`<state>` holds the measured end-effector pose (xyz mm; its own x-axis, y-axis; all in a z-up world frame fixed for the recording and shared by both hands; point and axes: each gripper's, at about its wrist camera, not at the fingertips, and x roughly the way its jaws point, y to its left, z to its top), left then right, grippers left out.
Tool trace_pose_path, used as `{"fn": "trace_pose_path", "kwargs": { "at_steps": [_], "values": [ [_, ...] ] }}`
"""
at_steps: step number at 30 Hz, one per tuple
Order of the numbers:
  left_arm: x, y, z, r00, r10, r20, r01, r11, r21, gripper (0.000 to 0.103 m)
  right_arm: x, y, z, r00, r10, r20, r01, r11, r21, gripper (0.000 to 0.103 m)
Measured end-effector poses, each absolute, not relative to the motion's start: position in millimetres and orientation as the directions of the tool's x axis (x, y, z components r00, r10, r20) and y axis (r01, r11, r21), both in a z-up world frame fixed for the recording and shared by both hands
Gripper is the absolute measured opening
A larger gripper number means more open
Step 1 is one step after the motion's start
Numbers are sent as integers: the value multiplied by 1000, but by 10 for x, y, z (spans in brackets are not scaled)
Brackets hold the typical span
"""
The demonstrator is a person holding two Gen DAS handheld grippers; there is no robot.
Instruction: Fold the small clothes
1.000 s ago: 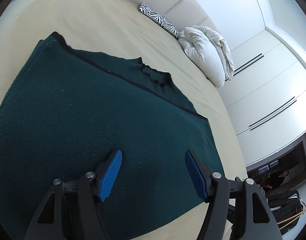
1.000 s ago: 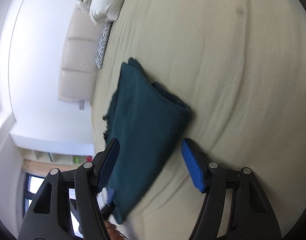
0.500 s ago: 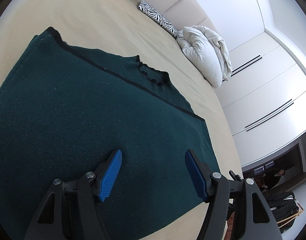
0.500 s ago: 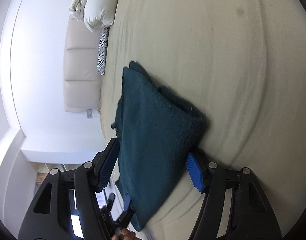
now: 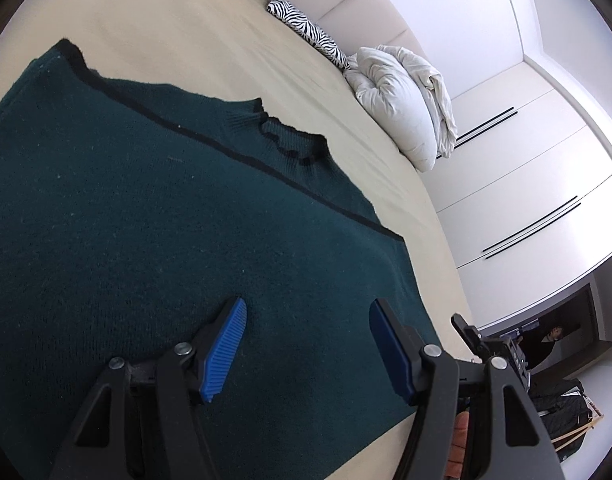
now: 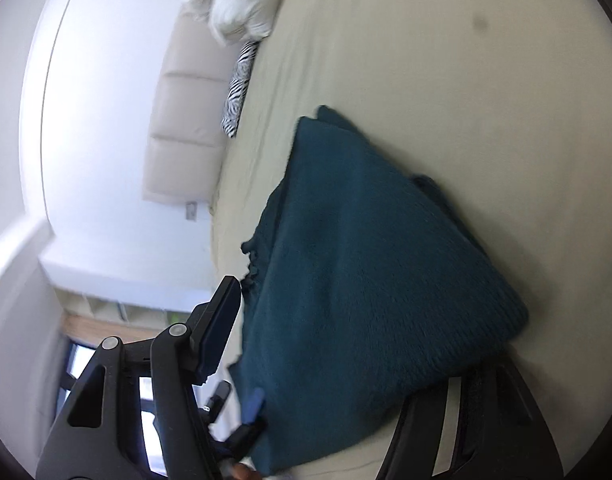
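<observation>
With the sweater [image 5: 154, 240] flat on the bed [image 5: 210, 40], left gripper [image 5: 306, 340] jaws apart above it and right gripper [image 6: 346, 360] jaws apart straddling its edge, step 1 appears to be grasping; next, close both on edges.

Sweater [image 5: 154, 240] dark teal-green knit, black trim along collar and seam line; bed sheet [image 5: 194, 32] plain cream-beige, one small dark spot in right wrist view; cushion [image 5: 306, 32] black-and-white zebra stripe; duvet [image 5: 406, 96] off-white; headboard [image 6: 178, 120] cream; wardrobe doors [image 5: 526, 168] white with thin black handle lines; left tool [image 5: 306, 340] black frame, blue ribbed pads [image 5: 224, 350]; right tool [image 6: 346, 360] black frame.
</observation>
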<state>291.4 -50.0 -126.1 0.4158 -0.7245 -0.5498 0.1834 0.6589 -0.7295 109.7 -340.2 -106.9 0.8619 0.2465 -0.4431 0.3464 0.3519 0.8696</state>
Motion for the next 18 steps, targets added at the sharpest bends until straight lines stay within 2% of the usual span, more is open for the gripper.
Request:
{"fn": "trace_pose_path", "kwargs": {
  "at_steps": [1,2,3,6,11,14,16,18],
  "values": [
    [2934,-507,-1275,412,-722,-556,181,663,-726,63,1144,-3413,-1099,857,249,-451,352,358,865,59],
    [2948,-504,-1286,410,-720,-560,177,665,-725,61,1186,-3444,-1163,852,253,-458,364,343,866,53],
    [2958,-493,-1299,407,-720,-562,170,664,-728,58,1199,-3496,-1246,850,255,-461,379,311,872,42],
    [2989,-453,-1347,399,-724,-562,144,655,-742,51,1176,-3626,-1439,859,253,-444,403,199,893,21],
    [3002,-437,-1382,397,-722,-566,132,656,-743,45,1152,-3648,-1471,861,251,-443,404,191,895,12],
    [2998,-415,-1400,398,-725,-562,135,652,-746,42,1172,-3618,-1408,850,229,-474,425,233,874,12],
    [2998,-389,-1415,398,-723,-564,129,653,-746,36,1211,-3578,-1322,839,207,-504,440,289,851,12],
    [3006,-341,-1443,397,-727,-560,118,645,-755,23,1247,-3526,-1220,826,188,-532,449,351,822,11]
  ]
}}
